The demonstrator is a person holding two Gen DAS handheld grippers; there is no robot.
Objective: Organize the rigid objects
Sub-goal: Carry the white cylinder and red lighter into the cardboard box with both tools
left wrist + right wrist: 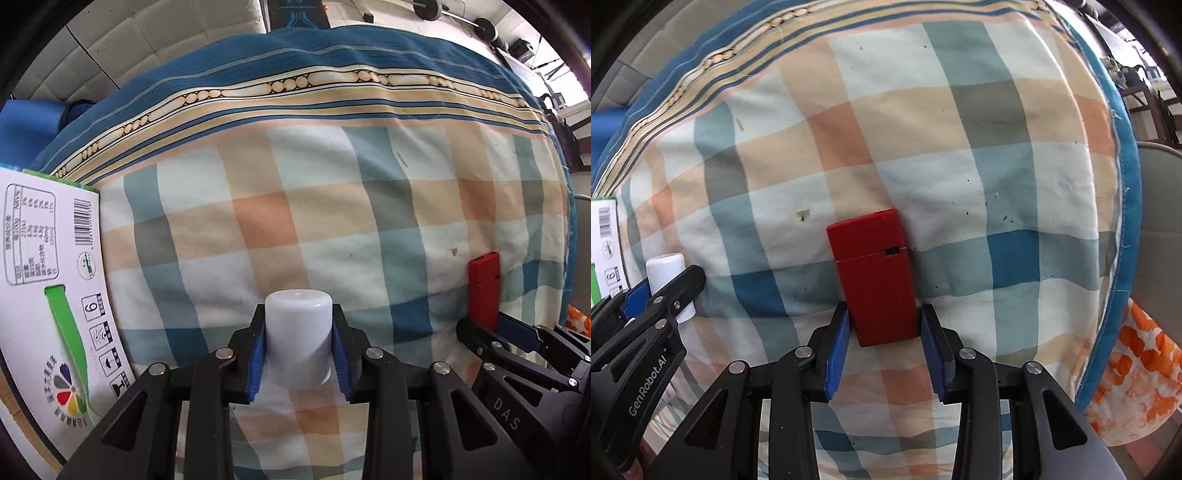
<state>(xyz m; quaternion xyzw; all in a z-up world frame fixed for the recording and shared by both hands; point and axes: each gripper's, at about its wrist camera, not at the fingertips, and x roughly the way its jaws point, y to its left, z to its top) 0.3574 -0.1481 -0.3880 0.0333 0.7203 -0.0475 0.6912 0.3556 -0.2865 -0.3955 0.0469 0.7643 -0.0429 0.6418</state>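
- A checked cloth in orange, blue, grey and white squares covers the surface across both views; a dark blue band with a cream beaded stripe runs along its far edge.
- A white cardboard box with a barcode, a green strip and printed symbols lies at the left edge of the cloth; in the right wrist view only a sliver of it shows at the far left.
- An orange-and-white patterned fabric hangs below the right edge of the cloth.
- The left tool has its blue-padded fingers pressed against both sides of a white cylinder, pinching it. From the right wrist view, the same tool sits at the lower left with the cylinder between its tips.
- The right tool has its blue pads on either side of the lower end of a red case, right up against it. I cannot tell for sure whether they press it. From the left wrist view this tool reaches in from the lower right.
- The red case is a flat rectangular box with a seam across its upper part and a small dark notch at the seam. It lies over the checked cloth, right of the cylinder and well apart from it.
- The white cylinder has a rounded top and smooth sides, and stands roughly upright near the box side of the cloth.
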